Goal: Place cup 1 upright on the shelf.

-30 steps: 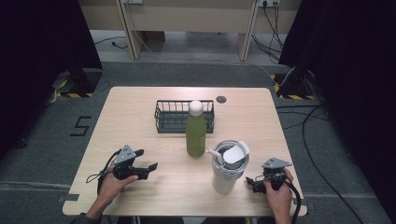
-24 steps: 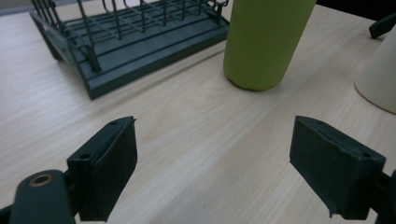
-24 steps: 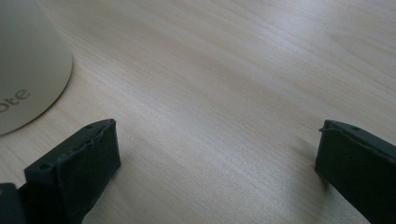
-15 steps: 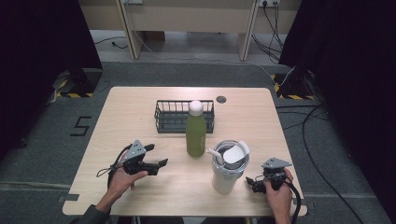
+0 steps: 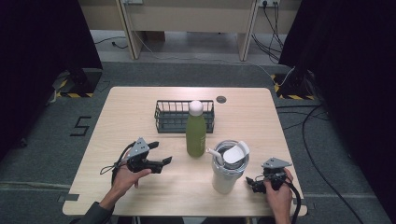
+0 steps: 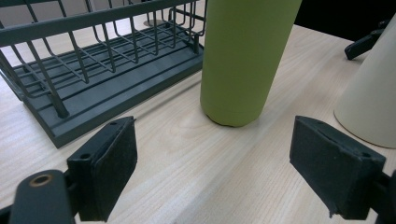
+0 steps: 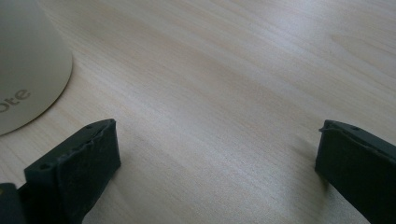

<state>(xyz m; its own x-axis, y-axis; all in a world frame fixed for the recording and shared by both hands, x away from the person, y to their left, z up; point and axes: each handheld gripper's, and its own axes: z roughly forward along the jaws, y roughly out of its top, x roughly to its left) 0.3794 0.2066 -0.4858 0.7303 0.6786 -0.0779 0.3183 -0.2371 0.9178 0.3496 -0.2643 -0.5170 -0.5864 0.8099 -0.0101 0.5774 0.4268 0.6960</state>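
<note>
Nearest the person, at the front edge of the pale wooden bench (image 5: 140, 116), both hands hold their tools low over the wood. At the front right corner the right gripper (image 5: 254, 183) points left toward the cream tumbler (image 5: 227, 175); in the right gripper view its fingers (image 7: 74, 168) stand wide apart with nothing but bare wood between them, and the tumbler's base shows just beyond the left one. On the left, the left gripper (image 5: 161, 154) is lifted a little and aimed rightward at the green bottle (image 5: 195, 135); its fingers (image 6: 107, 163) are spread wide too and grip nothing, and the left gripper view looks between them to the bottle's foot (image 6: 238, 70), near but not touching. The tumbler, with a lid and straw on top, stands just right of and in front of the bottle. The bottle, upright with a white cap, stands near the bench's middle, directly in front of the dark wire basket (image 5: 170, 116), close to its front edge. Beyond the basket, a small dark round disc (image 5: 221, 99) is set in the bench near the far edge.
</note>
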